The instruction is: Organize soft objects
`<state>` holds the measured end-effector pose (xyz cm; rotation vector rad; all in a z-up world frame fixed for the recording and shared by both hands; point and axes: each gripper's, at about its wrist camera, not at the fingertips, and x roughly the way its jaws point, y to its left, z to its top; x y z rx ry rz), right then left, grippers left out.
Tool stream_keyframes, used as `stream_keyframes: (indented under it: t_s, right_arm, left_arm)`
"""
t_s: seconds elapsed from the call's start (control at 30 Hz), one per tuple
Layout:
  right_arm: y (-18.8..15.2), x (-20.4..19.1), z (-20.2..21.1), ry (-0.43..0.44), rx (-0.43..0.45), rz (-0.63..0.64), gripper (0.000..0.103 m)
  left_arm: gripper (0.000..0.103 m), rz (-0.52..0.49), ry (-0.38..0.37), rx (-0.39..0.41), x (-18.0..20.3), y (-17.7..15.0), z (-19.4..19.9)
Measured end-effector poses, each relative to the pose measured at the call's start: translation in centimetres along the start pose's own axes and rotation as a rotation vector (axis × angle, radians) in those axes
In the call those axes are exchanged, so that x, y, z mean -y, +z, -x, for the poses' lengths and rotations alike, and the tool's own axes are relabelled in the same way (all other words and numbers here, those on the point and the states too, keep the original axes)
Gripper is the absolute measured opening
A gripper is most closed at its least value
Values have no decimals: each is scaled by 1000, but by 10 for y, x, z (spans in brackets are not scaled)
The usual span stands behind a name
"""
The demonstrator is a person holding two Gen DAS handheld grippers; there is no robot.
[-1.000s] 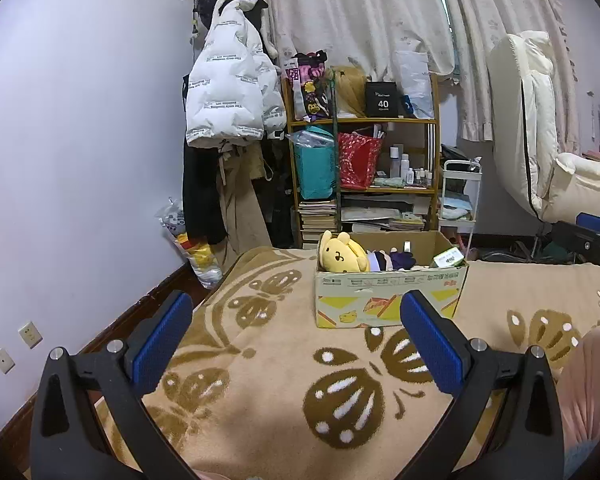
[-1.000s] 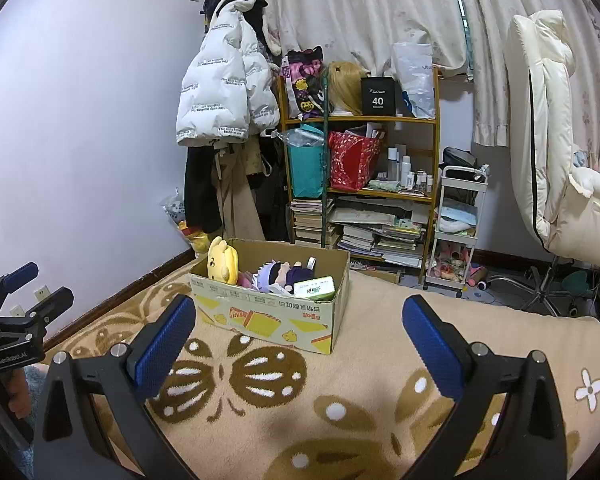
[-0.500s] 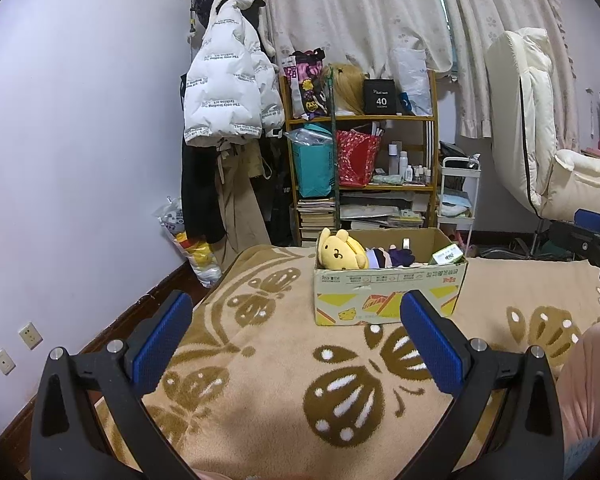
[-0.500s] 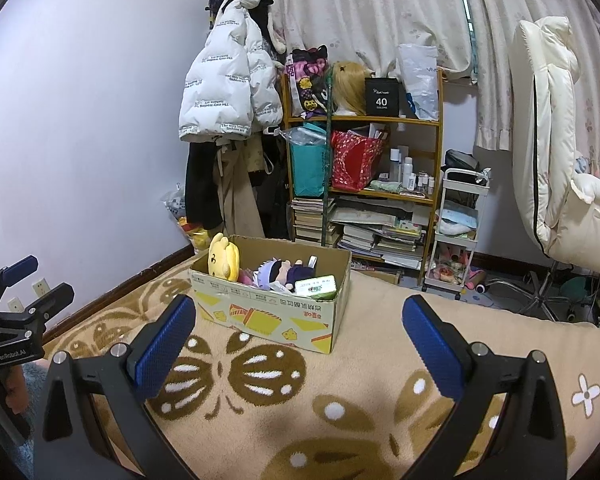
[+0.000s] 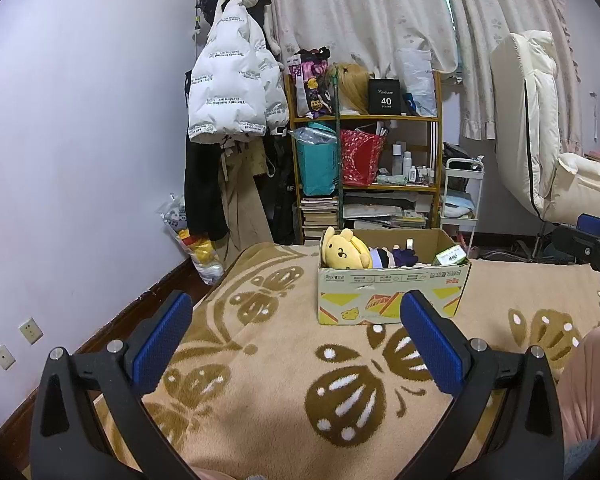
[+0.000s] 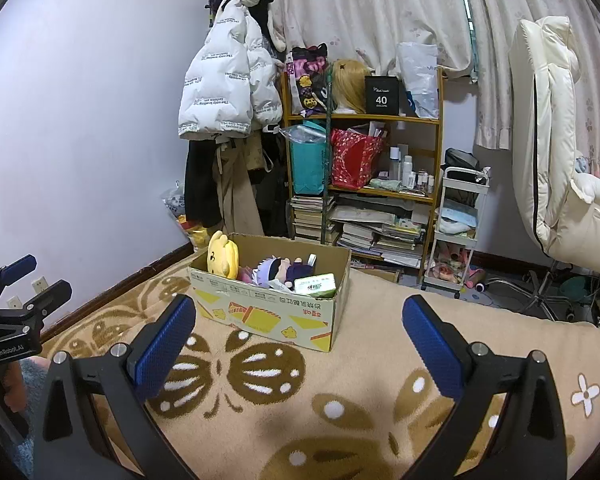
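At about nine o'clock in the right wrist view the left gripper [image 6: 32, 280] shows from the side, its blue-tipped fingers spread and nothing between them; its own camera confirms the same released state, left gripper [image 5: 296, 344] hovering above the tan blanket [image 5: 284, 384] with brown butterfly print. Moving rightward, the cardboard box [image 5: 392, 292] sits on the blanket at roughly one o'clock from the left gripper, well apart from it, and at eleven o'clock from the right one (cardboard box [image 6: 268, 308] in that view). Inside, a yellow plush [image 5: 346, 254] leans against the box's left end, a purple-haired plush doll [image 6: 272, 270] lies in the middle, and a green-and-white packet [image 6: 315, 285] rests at the right end. The right gripper [image 6: 300, 346] is likewise released, pads wide apart and gripping nothing, hanging over the blanket near the box's front. Behind the box, at twelve o'clock, stands a wooden shelf [image 6: 384, 120].
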<state>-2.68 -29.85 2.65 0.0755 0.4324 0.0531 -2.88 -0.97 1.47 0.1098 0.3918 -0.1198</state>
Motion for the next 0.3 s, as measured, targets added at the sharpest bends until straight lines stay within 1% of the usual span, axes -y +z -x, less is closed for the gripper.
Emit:
stream_keyframes:
  t_s: [0.3]
  right_arm:
    - [1,1,1,0,-1,4,103]
  left_arm:
    - [103,0,3,1,0,-2,1]
